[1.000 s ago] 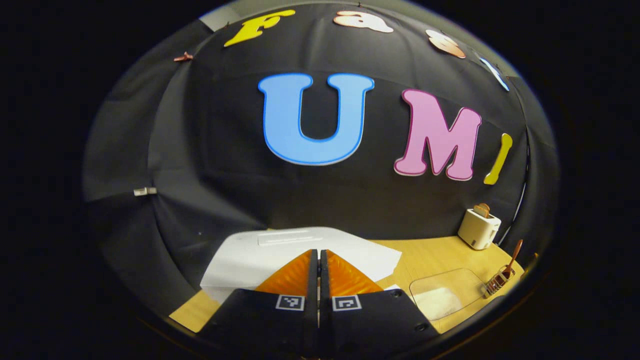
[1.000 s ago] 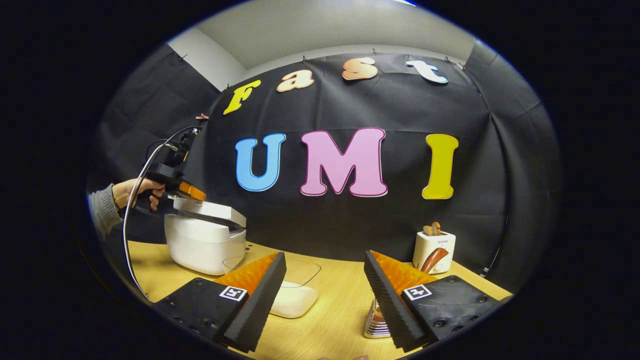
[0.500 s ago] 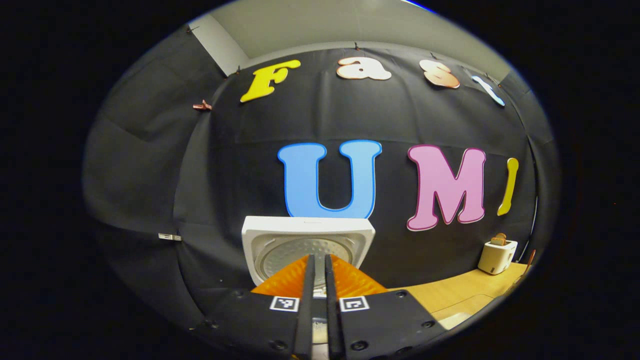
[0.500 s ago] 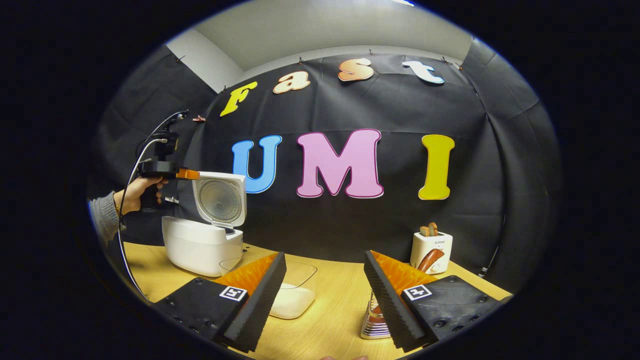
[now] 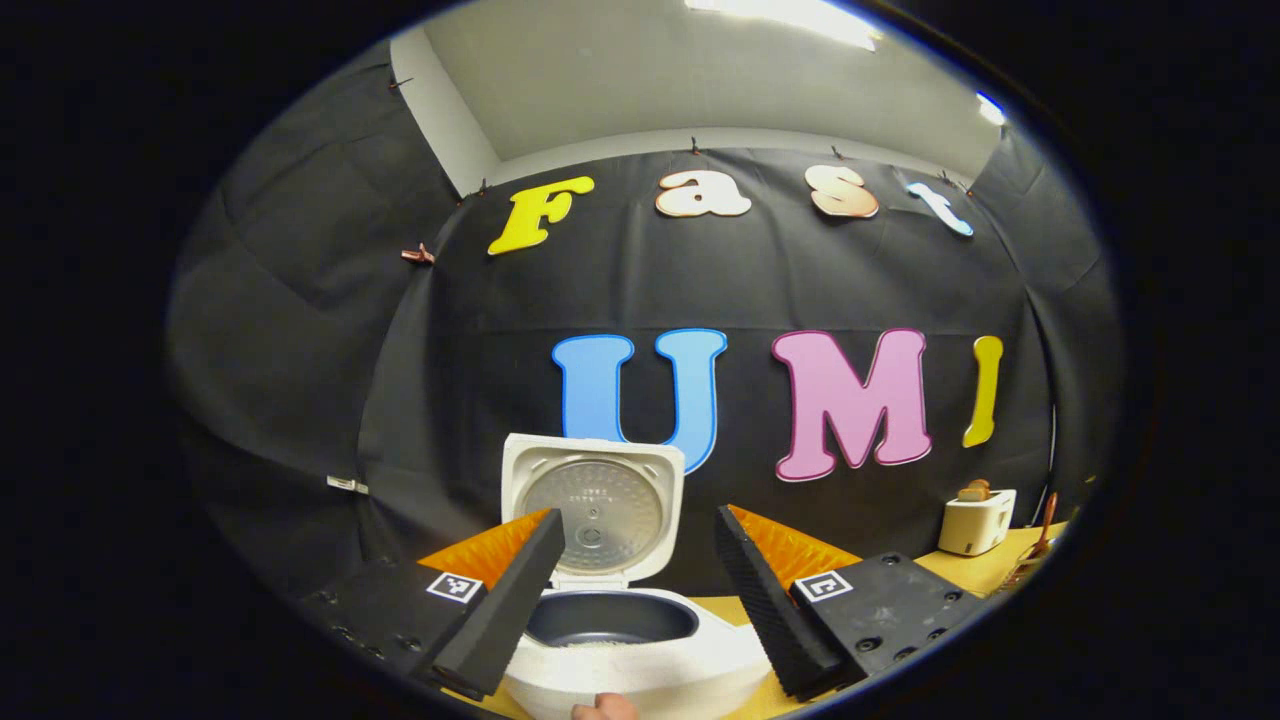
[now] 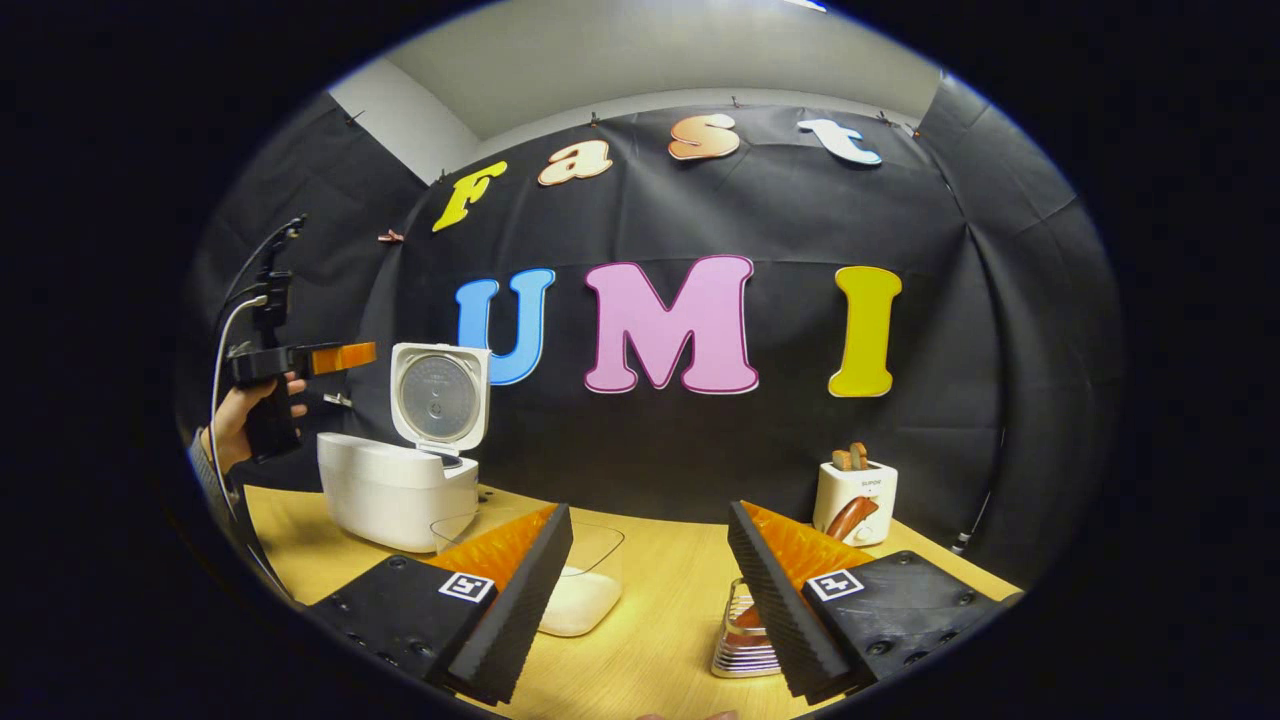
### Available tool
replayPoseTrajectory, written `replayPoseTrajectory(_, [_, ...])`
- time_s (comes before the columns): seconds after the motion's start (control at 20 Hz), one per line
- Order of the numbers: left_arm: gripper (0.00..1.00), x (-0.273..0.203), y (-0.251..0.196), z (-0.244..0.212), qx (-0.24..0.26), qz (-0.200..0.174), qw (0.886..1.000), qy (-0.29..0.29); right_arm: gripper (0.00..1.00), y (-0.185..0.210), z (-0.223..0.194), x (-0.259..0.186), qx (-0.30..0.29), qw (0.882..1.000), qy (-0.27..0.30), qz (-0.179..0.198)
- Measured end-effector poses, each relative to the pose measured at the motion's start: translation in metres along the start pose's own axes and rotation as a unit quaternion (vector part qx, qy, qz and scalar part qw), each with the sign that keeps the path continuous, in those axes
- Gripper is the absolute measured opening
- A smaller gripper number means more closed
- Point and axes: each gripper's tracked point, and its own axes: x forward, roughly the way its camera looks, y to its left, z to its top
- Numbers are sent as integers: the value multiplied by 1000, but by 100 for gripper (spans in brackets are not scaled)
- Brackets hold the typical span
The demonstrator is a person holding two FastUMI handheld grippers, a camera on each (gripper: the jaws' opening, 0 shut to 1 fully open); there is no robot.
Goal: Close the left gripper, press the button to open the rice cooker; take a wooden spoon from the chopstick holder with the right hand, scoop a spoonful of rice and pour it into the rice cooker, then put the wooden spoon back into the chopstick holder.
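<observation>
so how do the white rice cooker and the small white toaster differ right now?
The white rice cooker stands at the table's left end with its lid raised upright, showing the round metal inner plate; the small white toaster sits at the far right. The cooker looks wider and squatter, the toaster narrower and boxy. The toaster has brown slices in its slots; the cooker's dark pot is open. Both are white and stand on the wooden table.

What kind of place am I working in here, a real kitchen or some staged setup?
Most likely a staged kitchen counter inside a recording booth: a wooden table backed by black cloth, carrying an open rice cooker, a clear rice container and a small toaster.
</observation>
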Motion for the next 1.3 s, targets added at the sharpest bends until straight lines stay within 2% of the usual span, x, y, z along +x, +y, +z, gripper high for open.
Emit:
replayPoseTrajectory(0.2, [97, -34, -33, -34, -34, -42, 998, 34, 97, -55, -22, -3, -5, 997, 31, -66])
replayPoseTrajectory(0.35, [97, -50, -53, -52, -44, -57, 996, 44, 97, -86, -40, 4, 2, 993, 65, -96])
replayPoseTrajectory(0.55, [97, -62, -67, -73, -52, -68, 994, 71, 97, -110, -66, 28, 30, 987, 113, -106])
replayPoseTrajectory(0.75, [97, -63, -55, -84, -61, -64, 992, 90, 97, -129, -89, 55, 54, 981, 148, -115])
replayPoseTrajectory(0.8, [99, -62, -50, -84, -61, -59, 992, 90, 97, -130, -95, 61, 71, 979, 158, -111])
replayPoseTrajectory(0.9, [97, -63, -46, -82, -65, -57, 992, 89, 96, -131, -104, 72, 102, 974, 171, -109])
replayPoseTrajectory(1.1, [95, -61, -33, -82, -75, -48, 992, 88, 96, -133, -108, 94, 116, 971, 180, -108])
replayPoseTrajectory(1.2, [96, -60, -27, -84, -73, -40, 993, 89, 86, -131, -114, 103, 122, 969, 188, -109])
replayPoseTrajectory(1.25, [96, -59, -25, -83, -73, -37, 993, 89, 78, -131, -119, 106, 124, 967, 196, -108])
replayPoseTrajectory(1.3, [95, -60, -24, -85, -74, -36, 993, 90, 76, -129, -125, 109, 127, 964, 206, -108])
